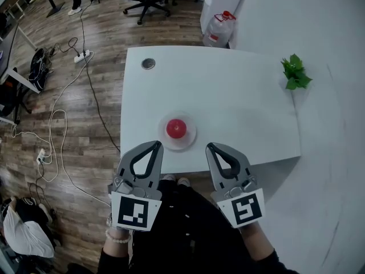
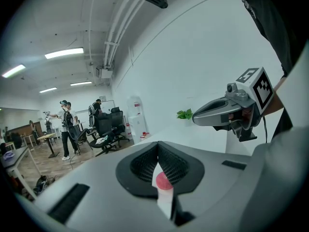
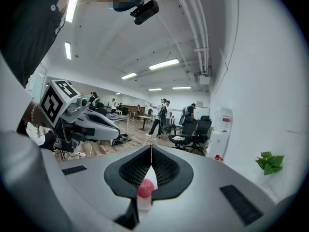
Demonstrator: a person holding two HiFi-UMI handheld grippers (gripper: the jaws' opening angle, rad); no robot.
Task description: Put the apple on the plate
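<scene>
Off the worktop's [image 1: 239,96] near edge, the left gripper [image 1: 155,146] and right gripper [image 1: 211,147] are hovering, both pressed together, empty. The plate [image 1: 191,139] is sitting by that edge, already carrying the apple [image 1: 176,129]: likely firm, smooth, light, best pinched across its middle.

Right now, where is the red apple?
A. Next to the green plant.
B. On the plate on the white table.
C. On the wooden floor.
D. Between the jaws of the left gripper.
B: in the head view the apple rests on the plate near the front edge of the table, while the left gripper and the right gripper are shut and apart from it.
</scene>
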